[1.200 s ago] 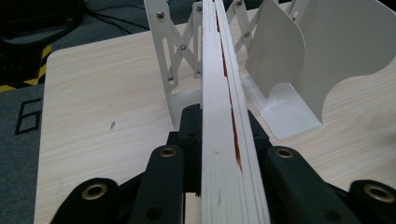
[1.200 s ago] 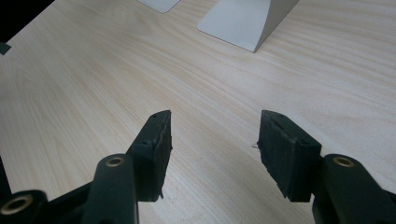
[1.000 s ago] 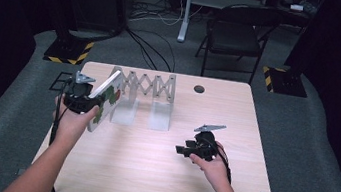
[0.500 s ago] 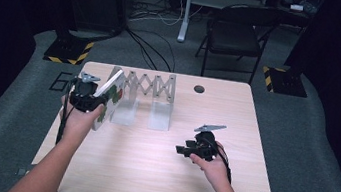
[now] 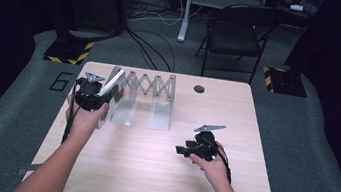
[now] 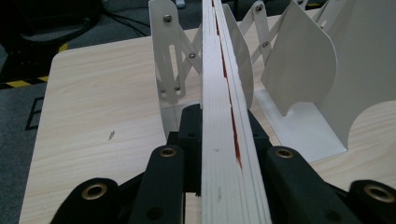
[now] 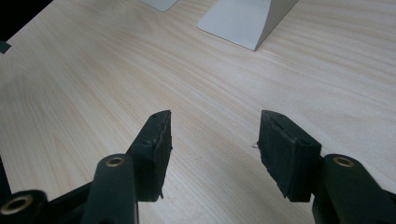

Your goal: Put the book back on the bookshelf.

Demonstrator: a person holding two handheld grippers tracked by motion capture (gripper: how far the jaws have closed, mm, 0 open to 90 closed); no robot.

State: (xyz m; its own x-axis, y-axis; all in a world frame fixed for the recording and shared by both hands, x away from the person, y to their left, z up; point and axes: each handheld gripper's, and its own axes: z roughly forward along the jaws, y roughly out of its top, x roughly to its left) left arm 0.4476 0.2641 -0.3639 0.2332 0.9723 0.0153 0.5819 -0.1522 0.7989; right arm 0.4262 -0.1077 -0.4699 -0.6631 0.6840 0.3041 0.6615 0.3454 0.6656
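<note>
Tongs first: your left tongs point(image 6: 219, 154) are clenched on a thin white book point(image 6: 224, 116), gripped edge-on so its long axis runs straight ahead of the jaws toward the white accordion rack point(image 5: 149, 85) at the far left of the desk point(image 5: 147, 173). From the left gripper view, the book's far end sits beside the rack's first divider point(image 6: 170, 56), with a second divider point(image 6: 301, 60) off to the right; whether it is already in the slot between them cannot be told. Your left hand is plainly the nearer one. Your right tongs point(image 7: 212, 140) hang released over bare desk, well apart from the rack.
</note>
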